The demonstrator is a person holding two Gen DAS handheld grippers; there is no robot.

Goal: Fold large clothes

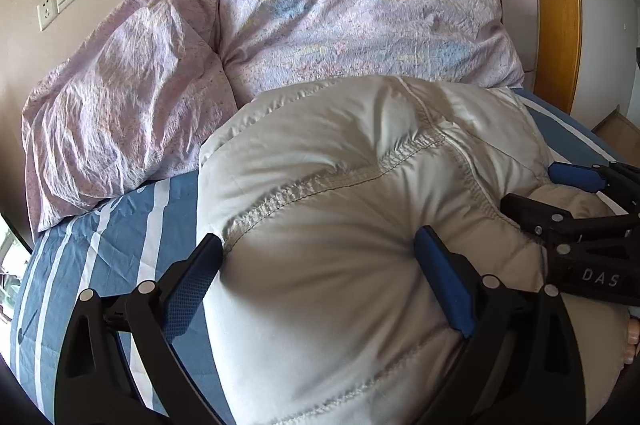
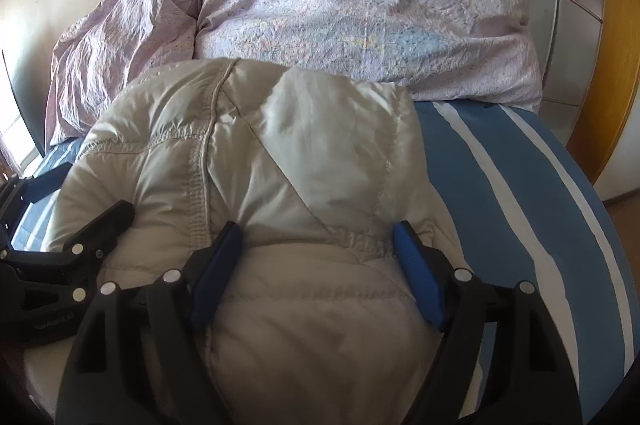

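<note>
Striped bed sheet (image 2: 520, 185) carries my padded jacket (image 1: 340, 185), running away toward the quilt (image 1: 360, 9). Left gripper (image 1: 320, 273) and right gripper (image 2: 320, 273) each pinch its near bulk, jaws spread wide, side by side

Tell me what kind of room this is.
Most likely a bedroom in a home. A bed with a blue striped sheet fills the view, a lilac duvet is heaped at its far end, and a puffy white jacket lies on it. A wooden door frame stands behind.
</note>
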